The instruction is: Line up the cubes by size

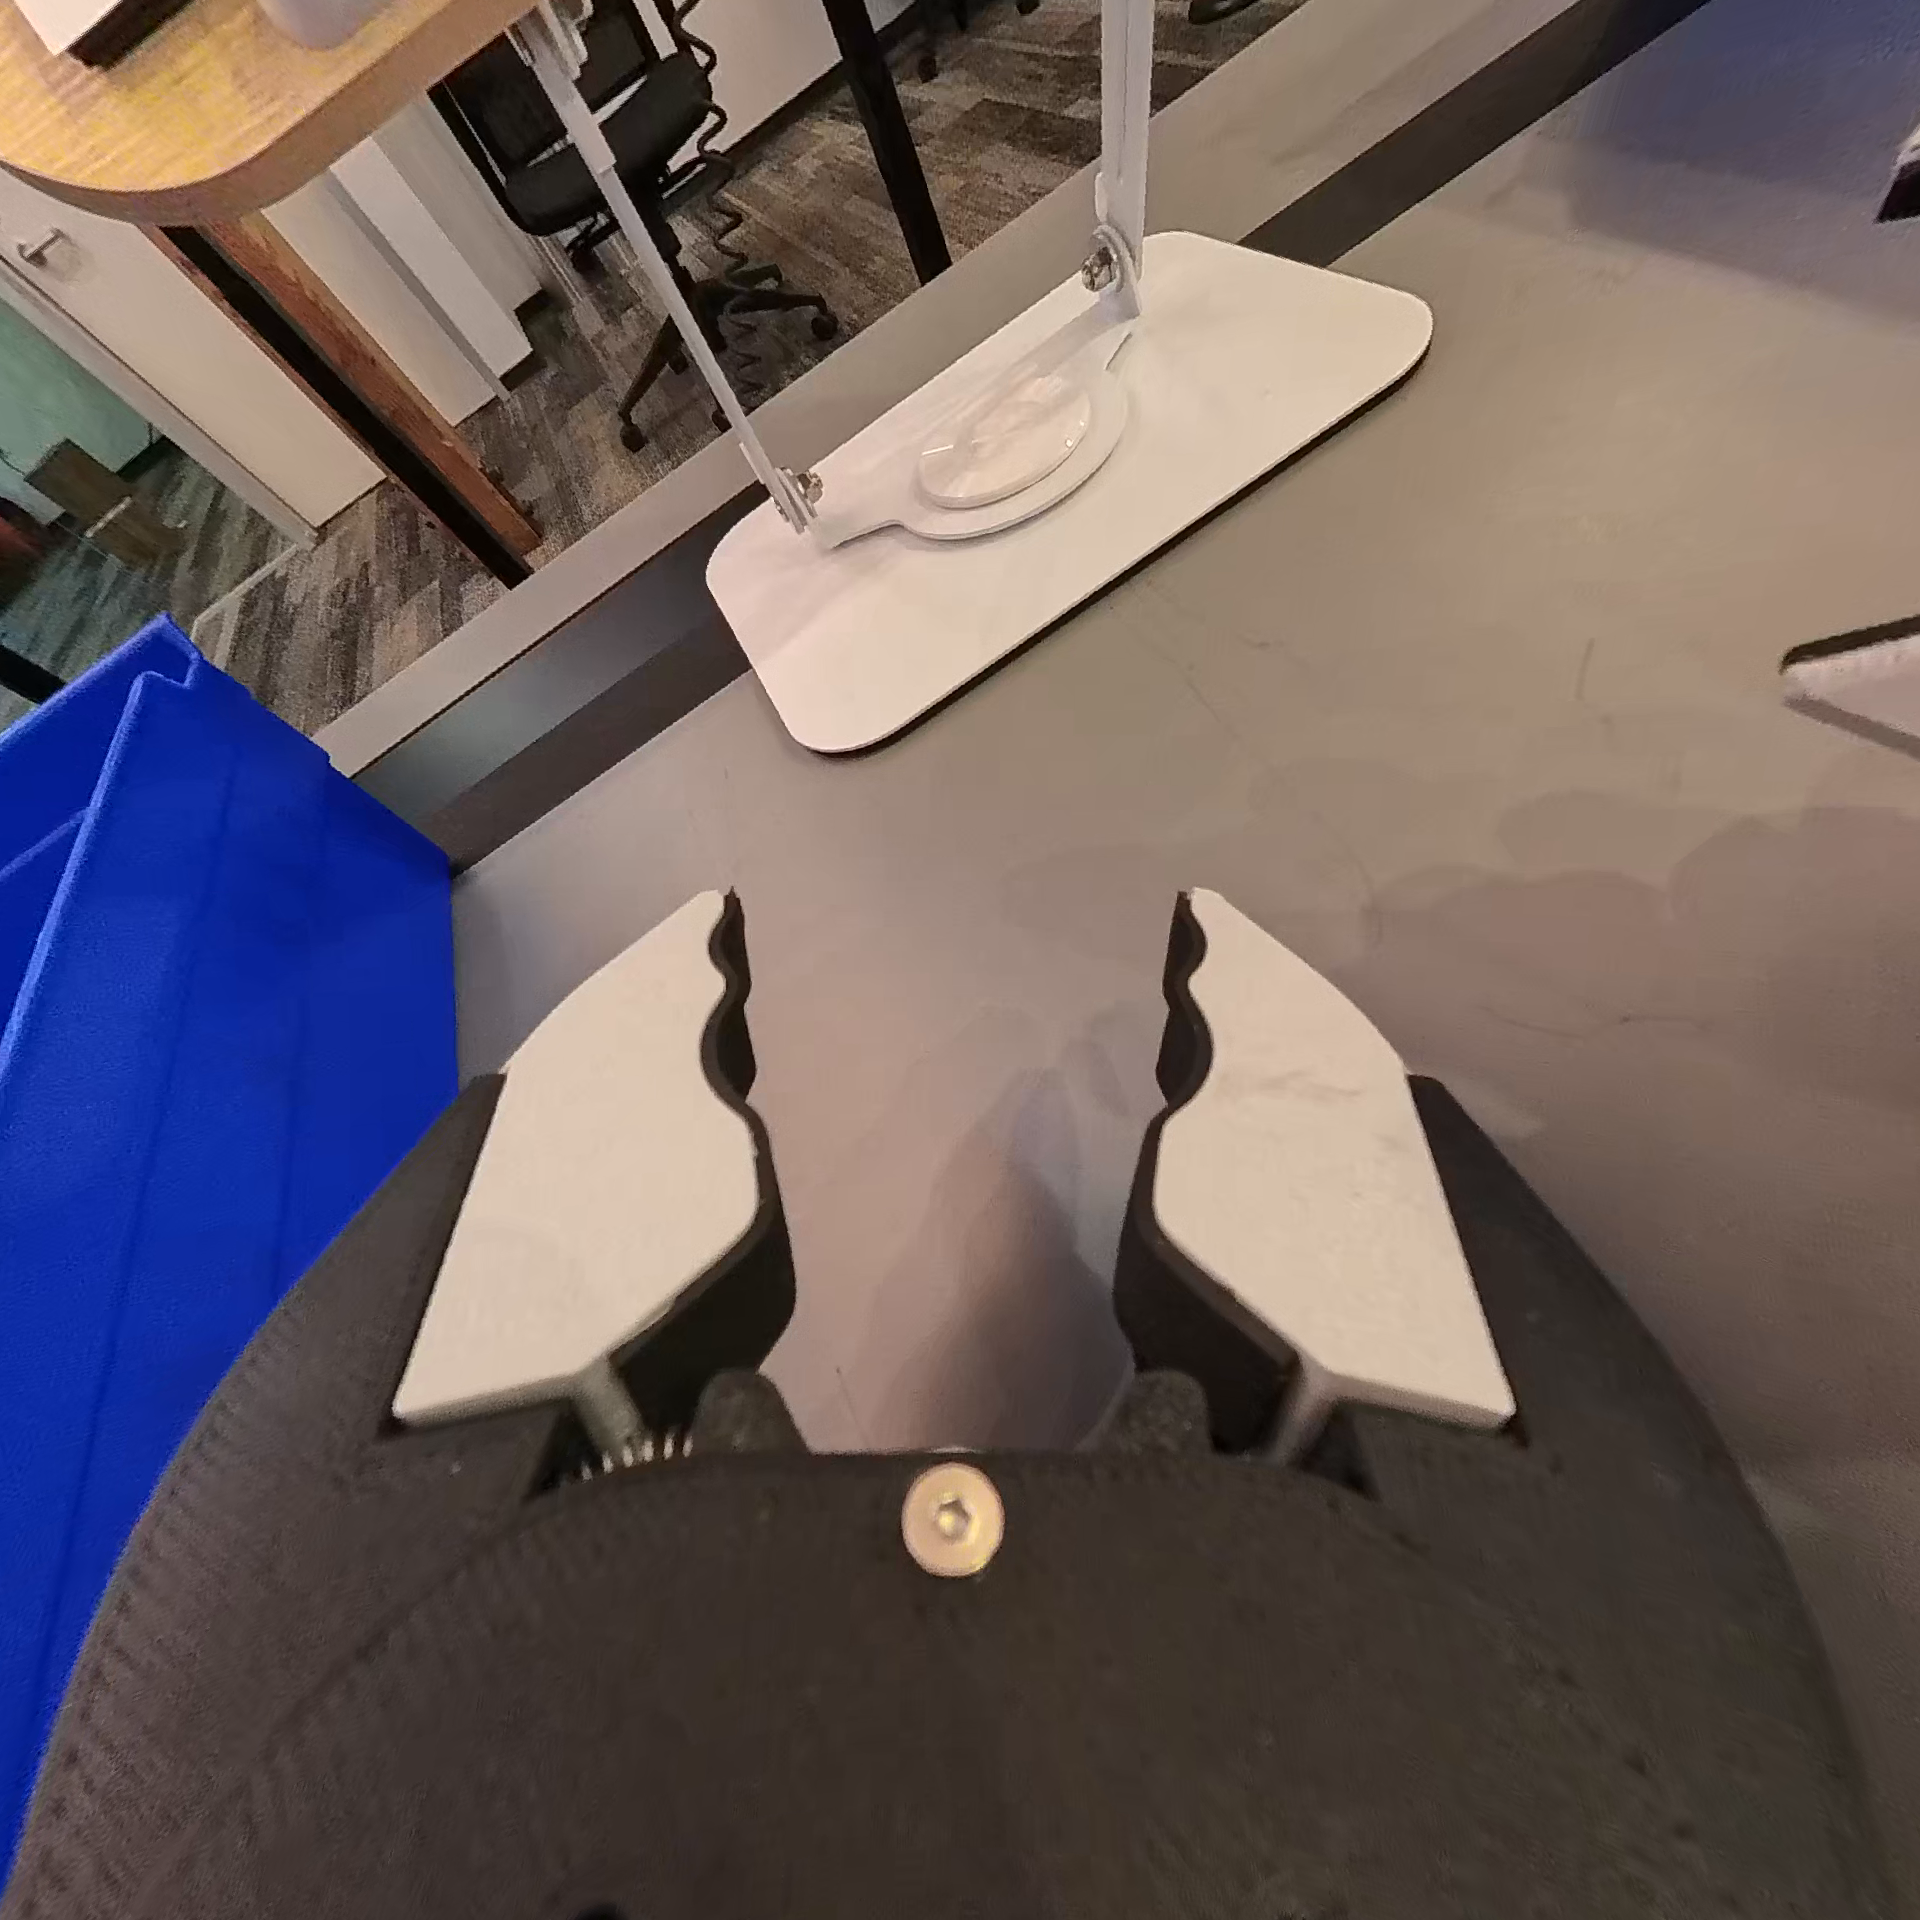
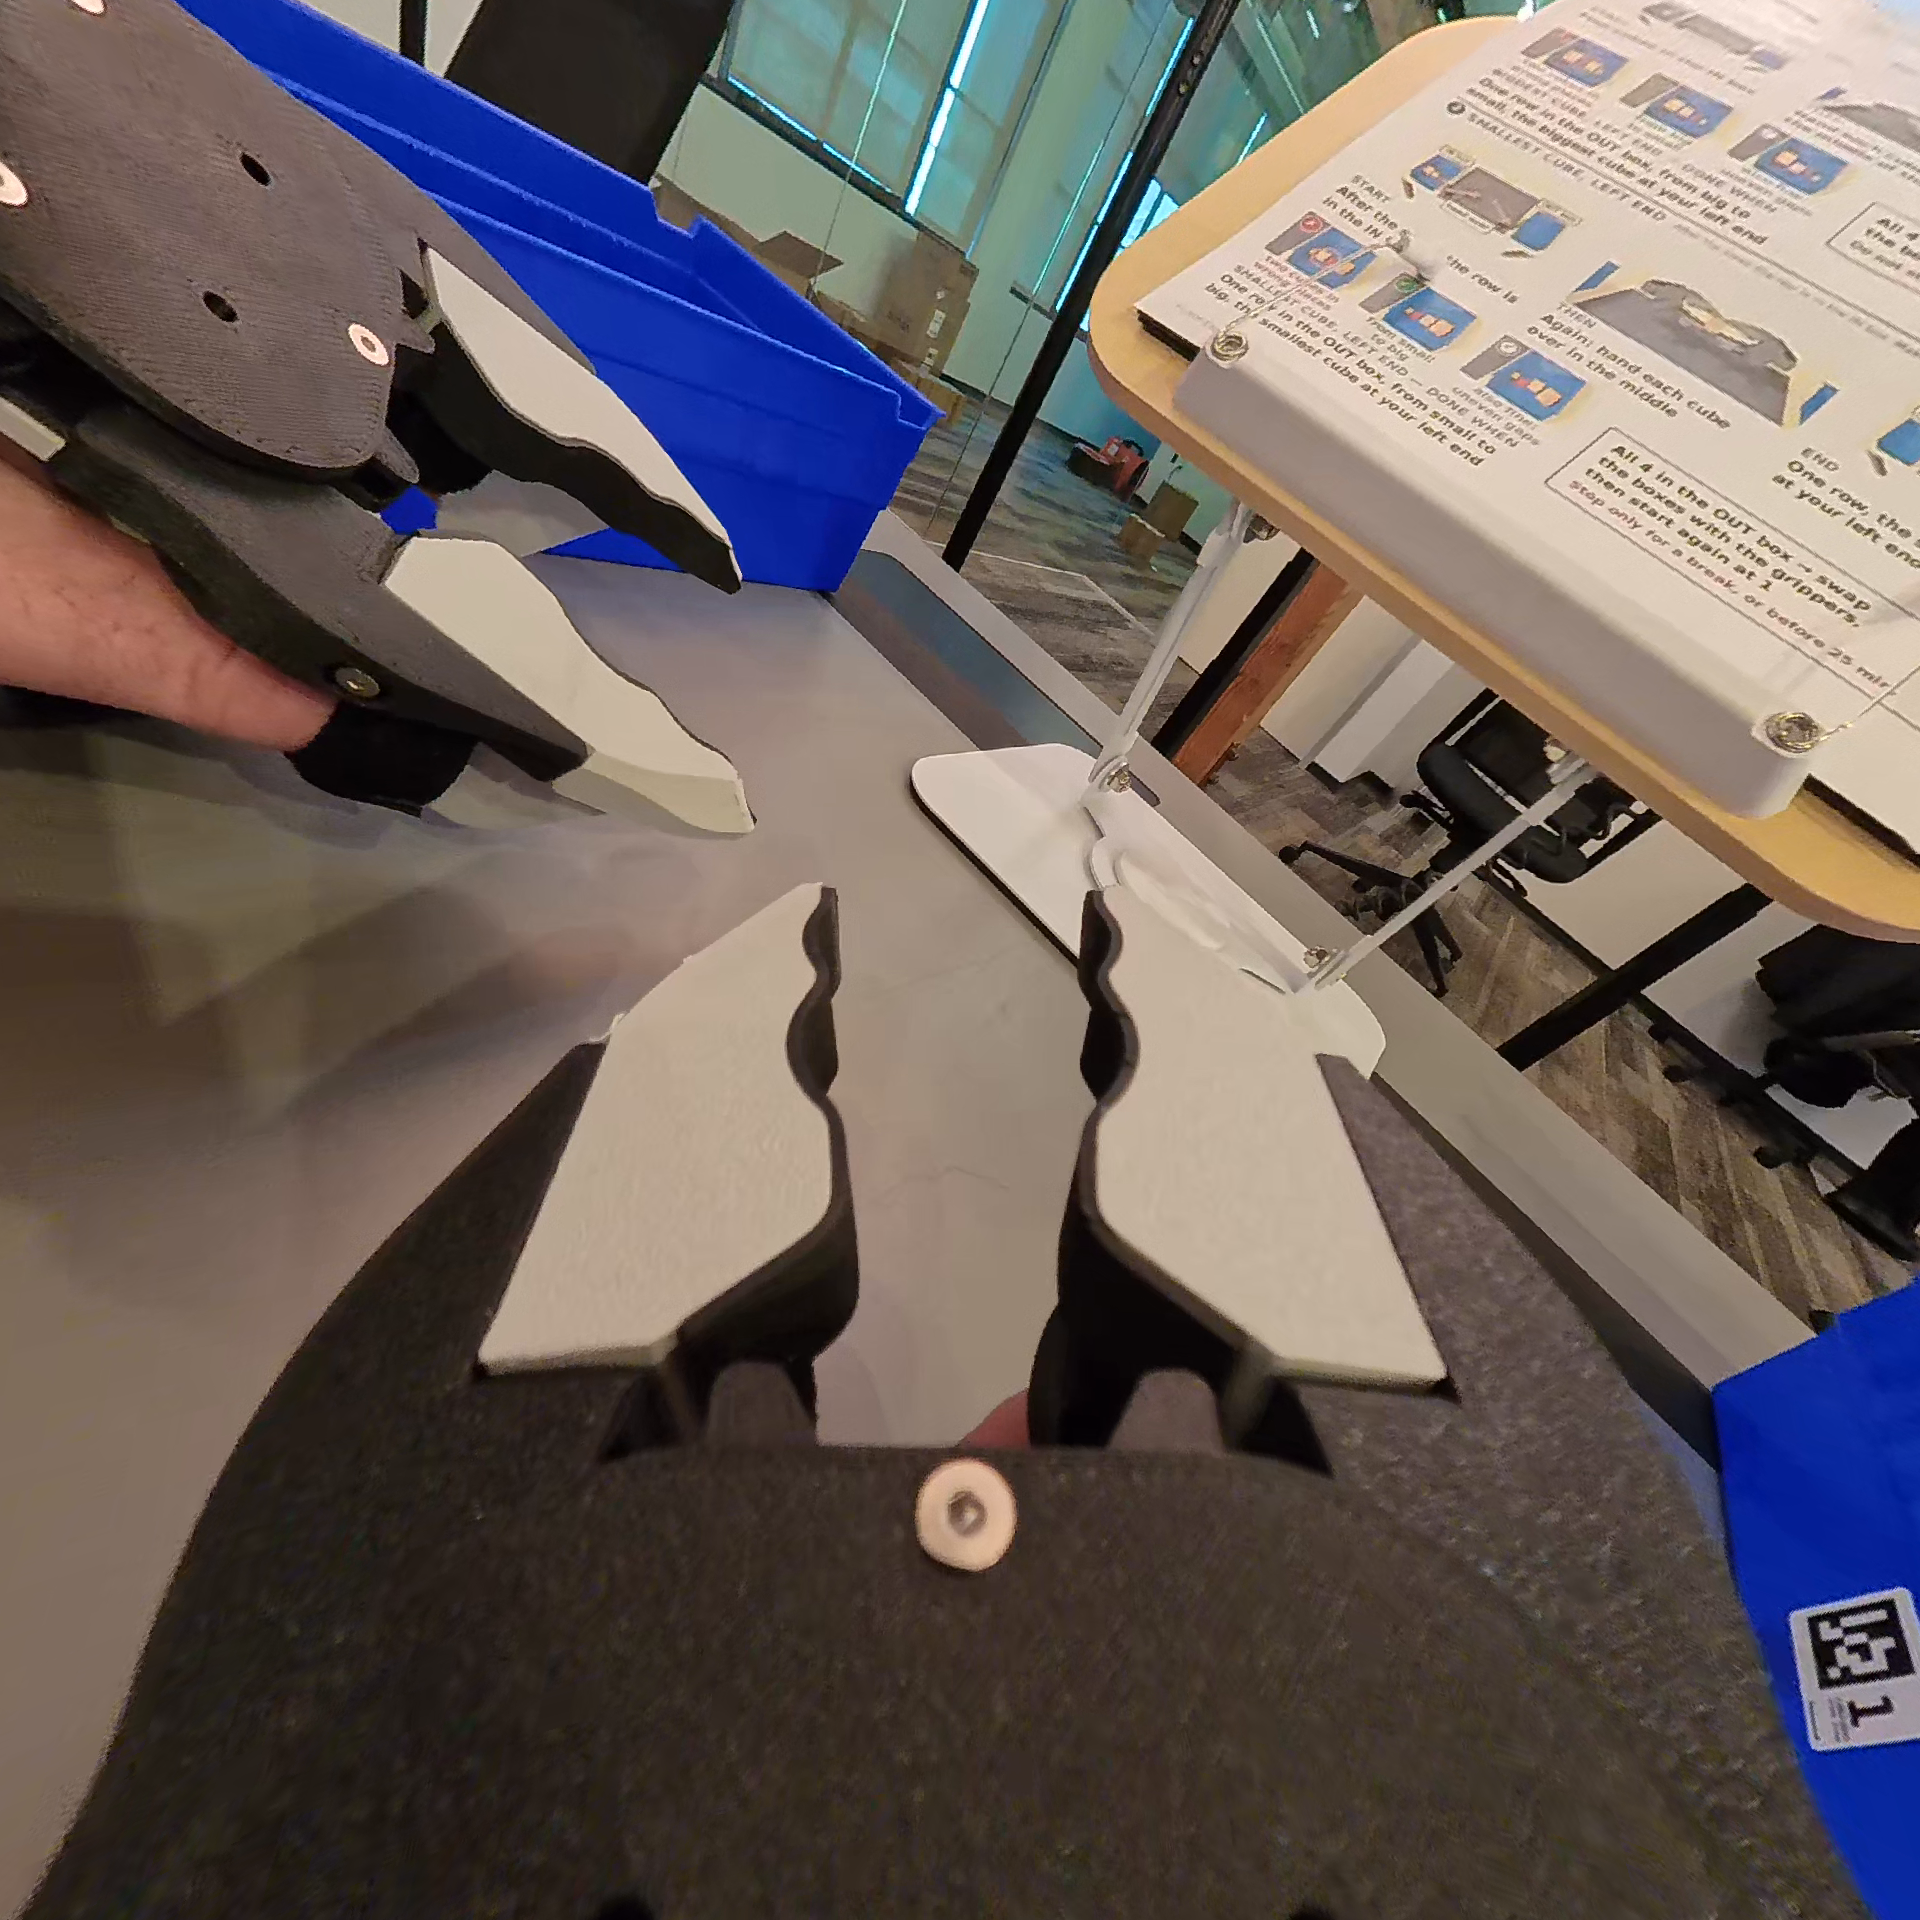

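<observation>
No cubes show in either view, so their place cannot be told. At left, the hard-walled blue bin (image 1: 208,1039) stands just beside the left tongs (image 1: 956,904), spread and bare; a swing could knock it. The right tongs (image 2: 951,904), also parted and bare, hover over the smooth grey worktop (image 2: 831,727) near the glossy white stand base (image 2: 1008,810), risking a bump.

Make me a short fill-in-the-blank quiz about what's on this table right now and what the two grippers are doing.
1. Both grippers, left and right, have their jaws ___.
2. The bin beside the left gripper is coloured ___.
3. The white stand base rests on the ___ table.

Missing words: open; blue; grey
</observation>
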`<state>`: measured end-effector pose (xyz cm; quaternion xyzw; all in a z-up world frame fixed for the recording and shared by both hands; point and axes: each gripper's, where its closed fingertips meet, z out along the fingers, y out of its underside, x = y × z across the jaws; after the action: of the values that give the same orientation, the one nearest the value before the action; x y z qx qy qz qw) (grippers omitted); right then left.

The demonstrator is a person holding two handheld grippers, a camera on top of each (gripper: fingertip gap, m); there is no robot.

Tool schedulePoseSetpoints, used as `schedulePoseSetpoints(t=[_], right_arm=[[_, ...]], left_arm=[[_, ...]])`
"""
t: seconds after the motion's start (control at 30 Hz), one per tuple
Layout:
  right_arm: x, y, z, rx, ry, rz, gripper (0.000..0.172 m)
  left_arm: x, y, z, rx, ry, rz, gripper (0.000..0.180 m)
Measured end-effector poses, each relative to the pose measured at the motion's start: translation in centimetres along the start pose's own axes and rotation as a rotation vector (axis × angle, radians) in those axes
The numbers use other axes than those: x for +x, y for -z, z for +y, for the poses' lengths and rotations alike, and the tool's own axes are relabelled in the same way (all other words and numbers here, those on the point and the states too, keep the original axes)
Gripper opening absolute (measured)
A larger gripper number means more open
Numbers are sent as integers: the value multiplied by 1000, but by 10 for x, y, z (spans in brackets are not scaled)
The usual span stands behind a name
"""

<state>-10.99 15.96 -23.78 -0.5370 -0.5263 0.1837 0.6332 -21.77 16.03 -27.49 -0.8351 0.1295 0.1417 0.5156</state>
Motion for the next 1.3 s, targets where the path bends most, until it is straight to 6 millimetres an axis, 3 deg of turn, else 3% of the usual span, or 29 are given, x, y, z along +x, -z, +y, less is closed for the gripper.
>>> schedulePoseSetpoints(t=[1.3], right_arm=[[-7, -1, 0, -4, 47, -15, 43]], left_arm=[[3, -1, 1, -9, -27, 7, 74]])
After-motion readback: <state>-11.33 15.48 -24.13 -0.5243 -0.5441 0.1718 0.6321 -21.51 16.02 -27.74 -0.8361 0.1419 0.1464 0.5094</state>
